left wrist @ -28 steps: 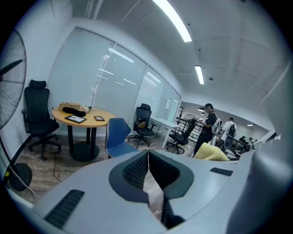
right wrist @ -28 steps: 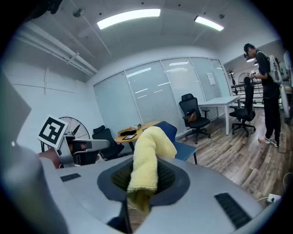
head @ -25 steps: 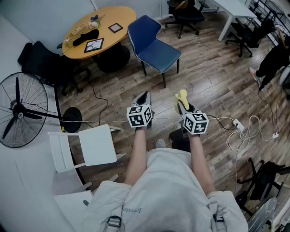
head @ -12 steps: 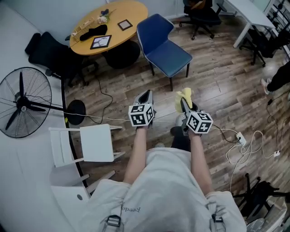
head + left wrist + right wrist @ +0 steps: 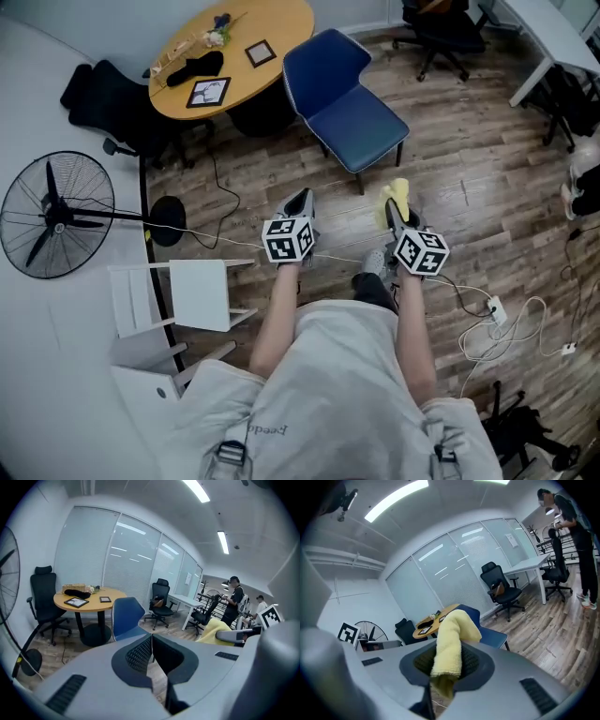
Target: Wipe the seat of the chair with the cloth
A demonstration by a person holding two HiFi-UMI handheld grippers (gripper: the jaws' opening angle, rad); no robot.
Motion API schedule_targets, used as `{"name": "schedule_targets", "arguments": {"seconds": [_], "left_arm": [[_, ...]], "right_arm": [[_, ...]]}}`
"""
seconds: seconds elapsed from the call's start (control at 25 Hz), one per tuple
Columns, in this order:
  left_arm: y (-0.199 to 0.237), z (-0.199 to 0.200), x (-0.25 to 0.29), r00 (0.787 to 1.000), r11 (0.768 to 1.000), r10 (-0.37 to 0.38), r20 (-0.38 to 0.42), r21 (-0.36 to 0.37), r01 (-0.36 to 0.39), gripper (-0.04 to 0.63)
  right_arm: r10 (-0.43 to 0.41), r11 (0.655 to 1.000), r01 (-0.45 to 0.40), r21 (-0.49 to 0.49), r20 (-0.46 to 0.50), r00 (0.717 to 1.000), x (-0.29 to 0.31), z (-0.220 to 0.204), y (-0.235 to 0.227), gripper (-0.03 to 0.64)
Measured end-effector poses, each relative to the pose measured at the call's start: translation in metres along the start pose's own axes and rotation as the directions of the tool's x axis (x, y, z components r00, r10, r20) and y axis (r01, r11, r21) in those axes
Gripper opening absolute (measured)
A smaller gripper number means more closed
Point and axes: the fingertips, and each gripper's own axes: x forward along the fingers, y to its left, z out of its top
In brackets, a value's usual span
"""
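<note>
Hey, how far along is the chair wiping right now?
Done: yellow cloth is clamped in the right gripper. In hand: both grippers are held out toward the blue chair, well short of it; left gripper is shut, empty. Left: reaching the seat and all the wiping.

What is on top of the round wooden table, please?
On the table: a large frame, a small frame, a black object and flowers. Anything beneath them is covered.
</note>
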Motion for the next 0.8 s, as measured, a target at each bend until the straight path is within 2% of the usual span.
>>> {"name": "schedule_targets", "arguments": {"seconds": [0.28, 0.6, 0.8], "left_arm": [[-0.002, 0.032, 0.028, 0.998, 0.998, 0.062, 0.007, -0.001, -0.062, 0.028], [0.021, 0.045, 0.046, 0.994, 0.993, 0.109, 0.009, -0.039, -0.109, 0.028], [0.038, 0.057, 0.075, 0.995, 0.994, 0.100, 0.012, -0.056, -0.099, 0.028]], "right_arm": [[-0.001, 1.000, 0.001, 0.021, 0.002, 1.000, 0.021, 0.046, -0.045, 0.075], [0.023, 1.000, -0.023, 0.009, -0.018, 1.000, 0.053, 0.063, -0.048, 0.075], [0.008, 1.000, -0.008, 0.000, -0.028, 1.000, 0.075, 0.069, -0.055, 0.075]]}}
